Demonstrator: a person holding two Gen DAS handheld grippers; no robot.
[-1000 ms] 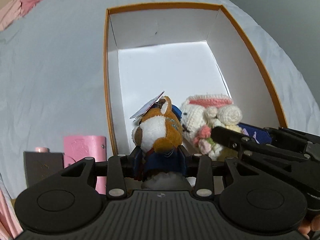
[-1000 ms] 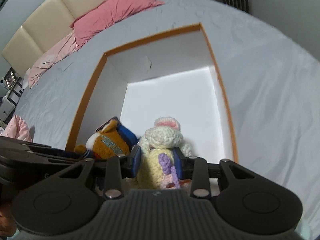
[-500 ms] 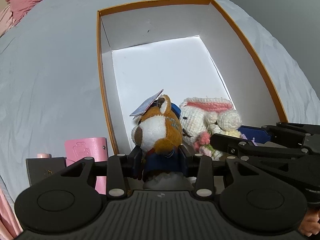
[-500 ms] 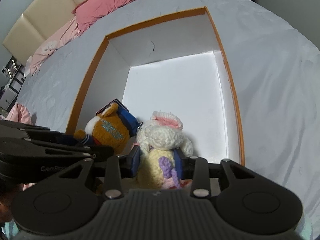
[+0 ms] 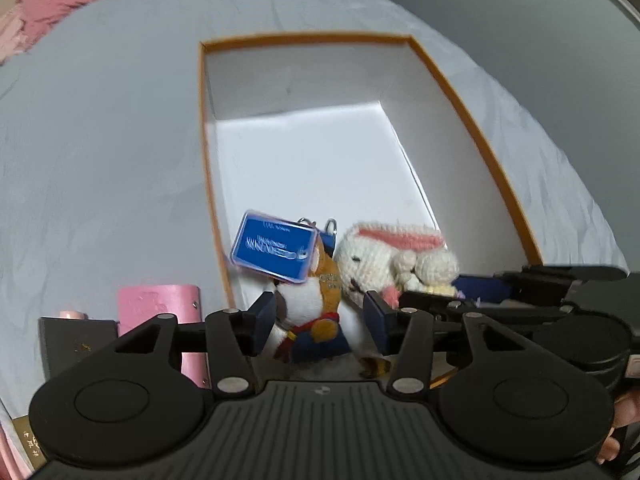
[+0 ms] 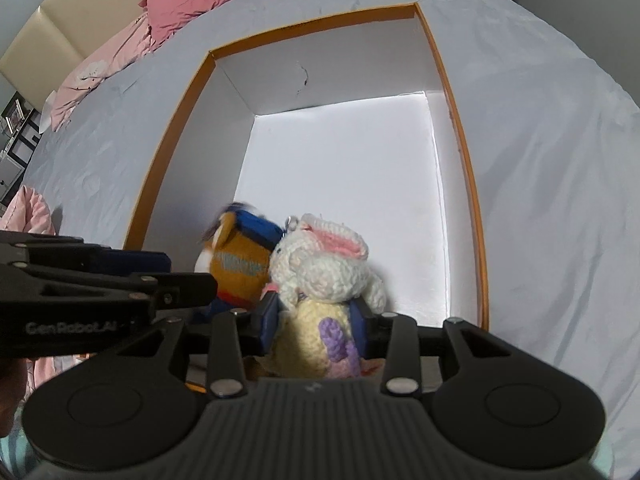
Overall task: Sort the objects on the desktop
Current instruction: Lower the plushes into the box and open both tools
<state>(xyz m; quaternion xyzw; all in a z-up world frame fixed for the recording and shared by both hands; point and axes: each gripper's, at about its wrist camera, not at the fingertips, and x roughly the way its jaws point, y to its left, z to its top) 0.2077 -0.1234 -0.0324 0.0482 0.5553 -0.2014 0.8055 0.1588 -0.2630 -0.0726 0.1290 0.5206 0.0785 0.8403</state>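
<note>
We observed the left gripper with its jaws spread apart; the blue pads stood clear of the orange-and-white plush toy on either side, so nothing was clamped. The plush toy sat at the near end of the orange-rimmed white box, against its left wall, with a blue tag hanging at its head. We noted motion blur on the tag and on the toy's head.

The right gripper was clamped on the crocheted rabbit; both pads pressed the yellow body just below the white head. The rabbit stood just beside the plush toy, touching it, also at the near end of the box.

Outside the box, on the grey sheet, we recorded a pink case and a dark box to its left.
</note>
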